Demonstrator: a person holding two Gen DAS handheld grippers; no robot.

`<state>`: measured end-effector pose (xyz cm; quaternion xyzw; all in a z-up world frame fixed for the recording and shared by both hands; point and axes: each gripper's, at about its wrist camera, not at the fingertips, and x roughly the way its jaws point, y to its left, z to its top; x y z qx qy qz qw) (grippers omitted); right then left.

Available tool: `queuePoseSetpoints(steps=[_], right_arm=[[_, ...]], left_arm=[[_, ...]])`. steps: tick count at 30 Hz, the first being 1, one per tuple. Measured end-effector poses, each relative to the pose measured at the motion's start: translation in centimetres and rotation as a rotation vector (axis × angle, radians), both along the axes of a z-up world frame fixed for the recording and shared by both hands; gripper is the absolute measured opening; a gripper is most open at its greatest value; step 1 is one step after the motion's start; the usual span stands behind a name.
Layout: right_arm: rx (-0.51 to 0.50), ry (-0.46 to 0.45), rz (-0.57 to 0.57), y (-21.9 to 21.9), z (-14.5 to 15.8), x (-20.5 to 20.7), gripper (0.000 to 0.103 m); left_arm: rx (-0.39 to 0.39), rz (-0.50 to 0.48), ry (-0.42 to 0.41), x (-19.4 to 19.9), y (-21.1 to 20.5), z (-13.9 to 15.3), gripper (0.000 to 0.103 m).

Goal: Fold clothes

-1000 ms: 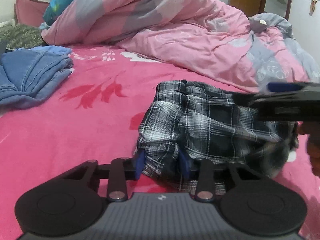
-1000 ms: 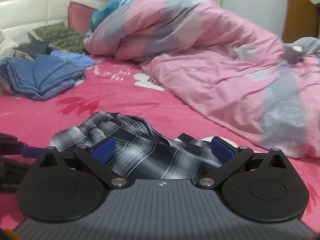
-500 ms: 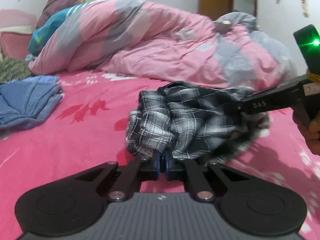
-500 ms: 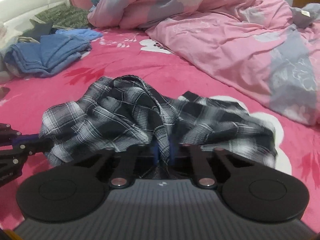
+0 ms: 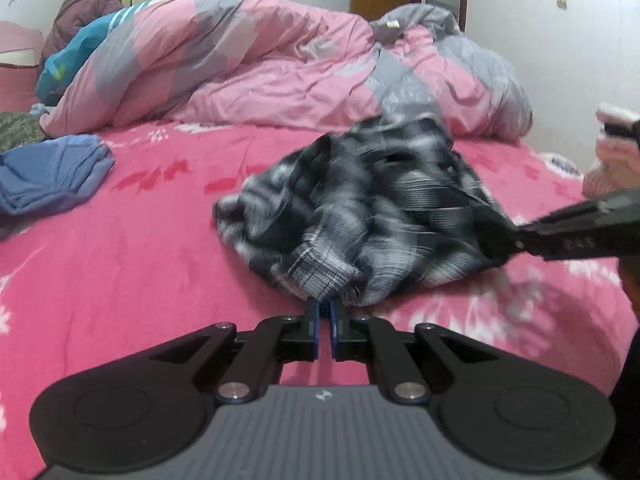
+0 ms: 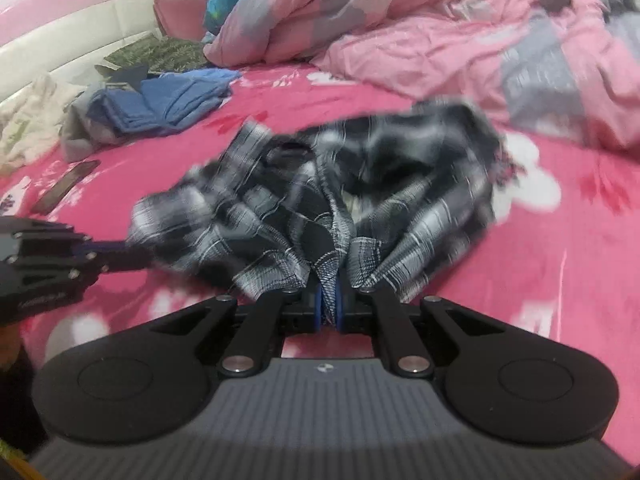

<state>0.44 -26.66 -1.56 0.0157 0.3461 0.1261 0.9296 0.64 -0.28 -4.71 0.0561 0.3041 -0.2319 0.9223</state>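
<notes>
Left wrist view: my left claw point(image 5: 325, 312) and right claw point(image 6: 329, 304) each pinch the plaid garment's point(image 5: 360, 208) hem – light, floppy cloth, so I'd grip edges, not bunched middles

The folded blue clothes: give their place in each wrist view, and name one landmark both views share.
Left wrist view: the folded blue clothes lie at the far left edge on the pink sheet, left of the plaid garment.
Right wrist view: they lie upper left, near the headboard, beyond the plaid garment.
Shared landmark: the pink and grey duvet, heaped behind the garment.
</notes>
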Motion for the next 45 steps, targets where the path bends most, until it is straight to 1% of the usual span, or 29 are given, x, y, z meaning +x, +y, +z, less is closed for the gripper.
queuePoseSetpoints(steps=[1,3,4,5,6,7,8,9,10,11,12,13,14,15,17,19,20,22,25,26,27,28,29,31,32,37,40,42,45], right_arm=[[0.009,0.012,-0.007,0.1,-0.6,-0.9,0.005],[0.006,0.029,-0.015,0.3,-1.8,-2.1,0.005],[-0.007,0.028,-0.015,0.6,-2.2,-2.6,0.005],[-0.02,0.027,-0.015,0.8,-2.6,-3.0,0.006],[-0.03,0.018,-0.012,0.9,-2.5,-3.3,0.007],[-0.039,0.009,-0.009,1.0,-2.4,-3.6,0.009],[-0.043,0.001,-0.002,1.0,-2.0,-3.6,0.012],[-0.037,-0.016,0.009,0.9,-1.4,-3.7,0.016],[-0.031,-0.034,0.02,0.8,-0.8,-3.8,0.025],[-0.024,-0.052,0.031,0.7,-0.2,-4.0,0.034],[-0.018,-0.071,0.042,0.6,0.4,-4.1,0.04],[-0.015,-0.104,0.058,0.6,1.1,-4.1,0.052],[-0.018,-0.139,0.073,0.6,1.7,-4.2,0.061],[-0.025,-0.171,0.087,0.7,2.4,-4.1,0.064],[-0.035,-0.224,0.113,1.0,3.4,-3.4,0.08],[-0.032,-0.256,0.149,1.4,3.9,-2.0,0.082],[-0.024,-0.255,0.164,1.5,4.0,-1.1,0.082],[0.003,-0.222,0.184,1.5,3.6,1.1,0.082],[0.051,-0.115,0.156,1.0,1.6,4.8,0.082],[0.067,-0.079,0.147,0.9,0.9,6.0,0.08],[0.086,-0.043,0.139,0.7,0.3,7.2,0.075],[0.122,0.001,0.141,0.3,-0.4,7.6,0.047],[0.155,0.039,0.142,0.0,-1.0,7.9,0.023],[0.185,0.027,0.148,-0.1,-1.2,6.5,0.006],[0.198,0.02,0.154,0.0,-1.2,5.8,0.006],[0.2,-0.048,0.271,0.8,-1.1,-0.6,0.005],[0.201,-0.089,0.341,1.3,-1.0,-4.4,0.005],[0.193,-0.094,0.373,1.9,-1.5,-6.2,0.004],[0.175,-0.078,0.404,3.1,-2.8,-8.0,0.004]], left_arm=[[0.009,-0.004,0.011,-0.3,0.2,-0.3,0.007],[0.02,0.001,0.036,-0.8,0.6,-0.6,0.016],[0.027,0.009,0.033,-1.1,0.8,-0.6,0.019],[0.034,0.016,0.029,-1.3,1.0,-0.6,0.027],[0.041,0.023,0.025,-1.6,1.2,-0.5,0.037],[0.049,0.031,0.016,-1.9,1.3,-0.4,0.042],[0.048,0.036,0.011,-2.0,1.4,-0.2,0.048],[0.048,0.042,0.007,-2.2,1.6,-0.1,0.05],[0.047,0.048,0.002,-2.3,1.7,0.1,0.052],[0.046,0.054,-0.002,-2.4,1.8,0.3,0.056],[0.043,0.06,-0.005,-2.5,2.0,0.4,0.059],[0.032,0.066,0.005,-2.5,2.2,0.5,0.059],[0.021,0.071,0.015,-2.4,2.3,0.6,0.06],[0.01,0.075,0.024,-2.3,2.5,0.7,0.06],[-0.015,0.084,0.043,-2.1,2.8,0.9,0.06],[-0.042,0.093,0.061,-1.9,3.1,1.1,0.06],[-0.057,0.098,0.07,-1.8,3.3,1.2,0.06],[-0.09,0.106,0.092,-1.6,3.7,1.4,0.06],[-0.147,0.116,0.146,-1.1,4.2,1.5,0.061],[-0.164,0.119,0.165,-1.0,4.4,1.6,0.061],[-0.176,0.123,0.182,-0.9,4.5,1.6,0.061],[-0.182,0.126,0.193,-0.8,4.6,1.6,0.061],[-0.185,0.127,0.201,-0.7,4.7,1.6,0.061],[-0.197,0.133,0.21,-0.7,4.9,1.7,0.062],[-0.21,0.134,0.219,-0.7,5.0,1.7,0.064],[-0.317,0.123,0.261,-0.3,5.9,2.2,0.07],[-0.367,0.104,0.265,-0.3,6.0,2.5,0.074],[-0.379,0.084,0.27,-0.4,5.8,2.4,0.076],[-0.353,0.054,0.286,-0.5,4.7,2.3,0.076]])
